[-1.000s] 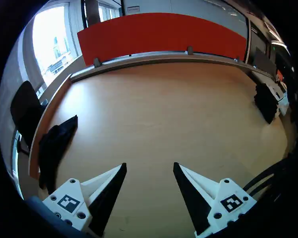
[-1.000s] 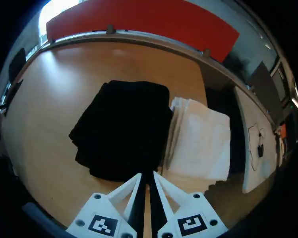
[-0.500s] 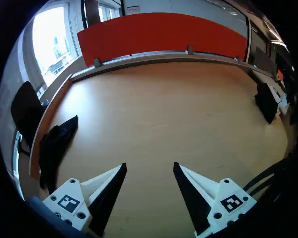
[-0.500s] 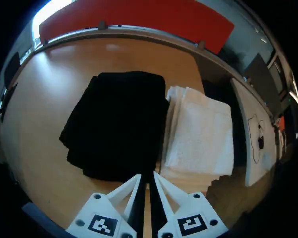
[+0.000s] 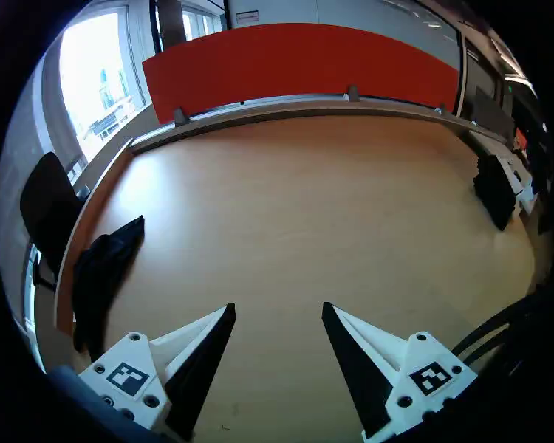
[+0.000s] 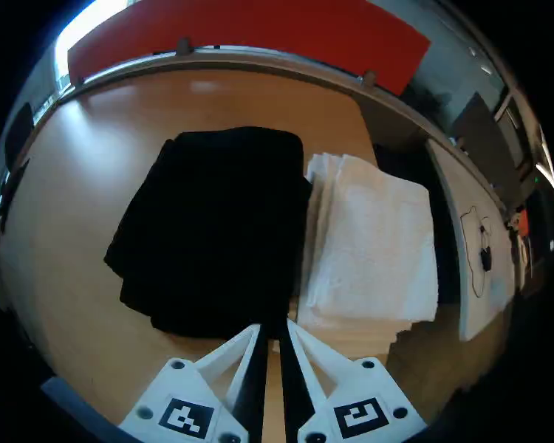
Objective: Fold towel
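A folded black towel (image 6: 214,229) lies flat on the wooden table (image 6: 77,184). A folded white towel (image 6: 373,244) lies against its right side. My right gripper (image 6: 272,326) is shut, its tips pinching the near edge of the black towel with only a thin slit between the fingers. My left gripper (image 5: 277,310) hangs open over bare wood (image 5: 299,199), nothing between its fingers. From the left gripper view the black towel (image 5: 495,188) sits far off at the table's right end.
A crumpled dark cloth (image 5: 103,277) lies at the table's left edge, beside a black chair (image 5: 48,207). A red divider panel (image 5: 299,63) runs along the far edge. A neighbouring white desk (image 6: 476,258) with a cable stands right of the towels.
The right gripper view has drifted a little, so both towels sit slightly larger and more leftward. The left gripper has stayed put and open.
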Available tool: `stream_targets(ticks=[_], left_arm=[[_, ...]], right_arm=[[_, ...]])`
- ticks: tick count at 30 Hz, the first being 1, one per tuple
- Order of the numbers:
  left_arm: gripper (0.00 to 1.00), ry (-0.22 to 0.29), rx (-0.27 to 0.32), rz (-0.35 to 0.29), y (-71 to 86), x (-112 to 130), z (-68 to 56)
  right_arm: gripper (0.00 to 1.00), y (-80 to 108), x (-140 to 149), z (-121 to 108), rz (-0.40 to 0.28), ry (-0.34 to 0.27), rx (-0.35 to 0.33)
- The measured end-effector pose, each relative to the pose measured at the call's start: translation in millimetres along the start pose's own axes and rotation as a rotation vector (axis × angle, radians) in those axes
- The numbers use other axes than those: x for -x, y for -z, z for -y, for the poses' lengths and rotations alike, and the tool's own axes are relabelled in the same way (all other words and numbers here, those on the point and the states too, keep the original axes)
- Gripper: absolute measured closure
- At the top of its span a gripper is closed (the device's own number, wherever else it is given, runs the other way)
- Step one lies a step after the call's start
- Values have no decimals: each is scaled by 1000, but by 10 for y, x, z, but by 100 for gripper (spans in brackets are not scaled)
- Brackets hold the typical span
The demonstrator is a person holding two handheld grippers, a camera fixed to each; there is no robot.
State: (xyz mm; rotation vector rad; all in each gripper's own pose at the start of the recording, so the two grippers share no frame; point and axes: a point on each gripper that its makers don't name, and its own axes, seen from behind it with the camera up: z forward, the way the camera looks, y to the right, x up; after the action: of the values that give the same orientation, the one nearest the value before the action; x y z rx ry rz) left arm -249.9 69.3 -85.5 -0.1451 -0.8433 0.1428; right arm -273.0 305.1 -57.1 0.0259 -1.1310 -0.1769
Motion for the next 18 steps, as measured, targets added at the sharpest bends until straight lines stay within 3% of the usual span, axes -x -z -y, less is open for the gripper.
stream_targets(ticks=[9,11,16,18], left_arm=[[14,-8,2,0,-2,-10,-18],[14,-7,4,-1,-4,-14,-25],[13,-5,7,-5,-7,-33,-40],[13,-6,8,-7,-7,-42,-44]], right_arm=[[74,25,-27,-37,-30,-8,18],[64,47,-32,-49,-36,-9,23],[26,88,-30,-54,-46,-11,28],[22,97,-30,-42,-49,-13,24]])
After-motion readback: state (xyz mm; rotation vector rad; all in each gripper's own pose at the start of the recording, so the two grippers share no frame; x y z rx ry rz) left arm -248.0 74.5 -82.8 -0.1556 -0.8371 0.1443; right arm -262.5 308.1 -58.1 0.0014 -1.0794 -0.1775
